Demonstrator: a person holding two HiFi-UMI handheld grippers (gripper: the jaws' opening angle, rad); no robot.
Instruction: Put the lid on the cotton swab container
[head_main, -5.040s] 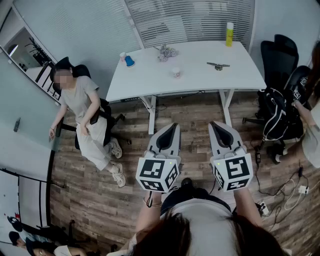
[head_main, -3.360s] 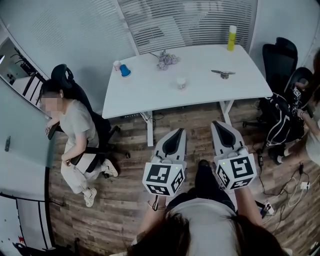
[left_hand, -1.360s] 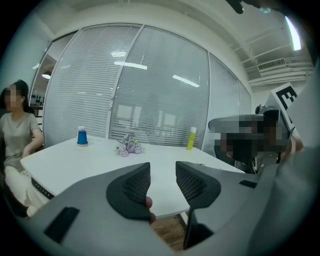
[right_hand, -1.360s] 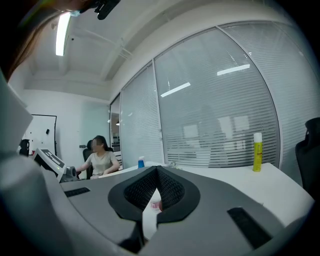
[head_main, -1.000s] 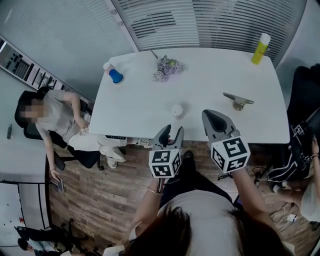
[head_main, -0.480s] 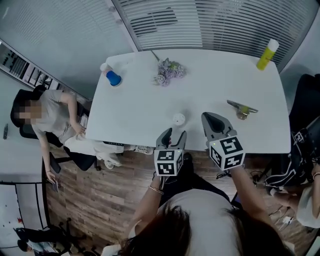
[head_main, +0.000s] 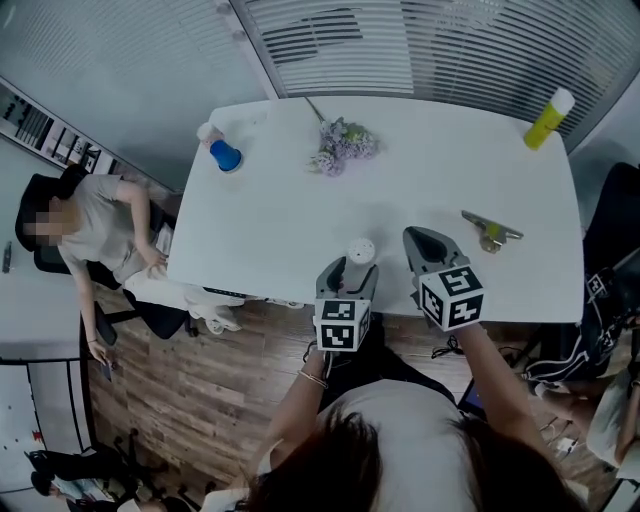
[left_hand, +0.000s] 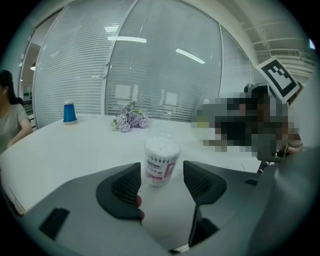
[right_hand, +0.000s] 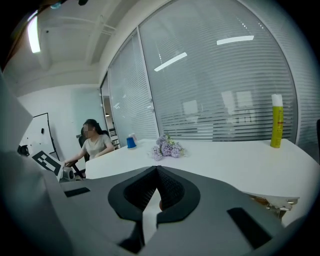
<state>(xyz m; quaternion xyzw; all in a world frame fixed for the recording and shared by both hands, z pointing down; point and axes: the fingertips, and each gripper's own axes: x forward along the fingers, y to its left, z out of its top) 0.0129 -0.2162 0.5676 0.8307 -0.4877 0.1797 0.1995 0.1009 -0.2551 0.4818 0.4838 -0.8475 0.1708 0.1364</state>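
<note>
Cotton swab container (head_main: 360, 250), one; blue cup (head_main: 226, 157), one; yellow bottle (head_main: 548, 118), one.

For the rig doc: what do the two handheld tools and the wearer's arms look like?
Left tool and right tool: tapered light-grey shells, black mesh-textured jaw pads, a white cube with black square markers at each rear. No cables show. Wearer: light-grey top, thin bracelet on the left wrist. Left tool's jaws are opening, the cotton swab container between them, untouched.

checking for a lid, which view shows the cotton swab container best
Left gripper view: the cotton swab container stands close and large, seen from the side. The head view shows it tiny from above; the right gripper view misses it.
</note>
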